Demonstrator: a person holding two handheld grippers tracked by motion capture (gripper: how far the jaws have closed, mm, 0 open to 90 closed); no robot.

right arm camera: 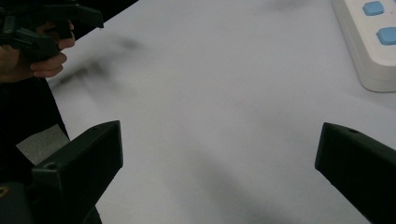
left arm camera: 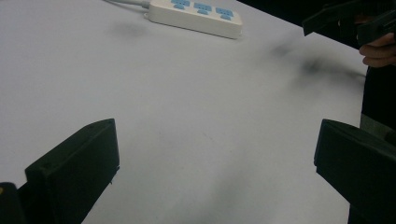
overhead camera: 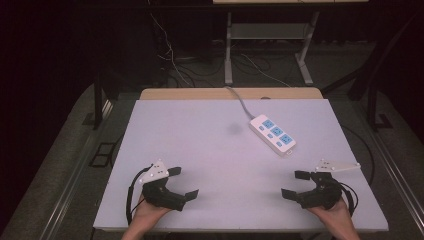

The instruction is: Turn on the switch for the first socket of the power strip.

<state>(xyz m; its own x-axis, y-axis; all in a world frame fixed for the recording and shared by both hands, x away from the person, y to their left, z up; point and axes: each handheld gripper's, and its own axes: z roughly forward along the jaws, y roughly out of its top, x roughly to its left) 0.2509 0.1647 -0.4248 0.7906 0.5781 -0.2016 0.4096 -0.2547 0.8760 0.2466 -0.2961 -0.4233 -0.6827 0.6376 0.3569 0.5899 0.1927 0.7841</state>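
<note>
A white power strip (overhead camera: 273, 133) with blue sockets lies on the right half of the white table (overhead camera: 210, 150), its grey cord running off the far edge. My left gripper (overhead camera: 183, 182) rests near the front left edge, jaws wide apart with nothing between them. My right gripper (overhead camera: 296, 184) rests near the front right edge, also open and empty. The left gripper view has the power strip (left arm camera: 196, 16) far ahead and my right gripper (left arm camera: 345, 21) at the upper right. In the right gripper view, the strip's end (right arm camera: 369, 42) lies at the upper right and my left gripper (right arm camera: 46, 25) at the upper left.
A wooden board edge (overhead camera: 230, 93) runs along the table's far side. Beyond it stand a metal desk frame (overhead camera: 265, 45) and loose cables (overhead camera: 175, 60) on the dark floor.
</note>
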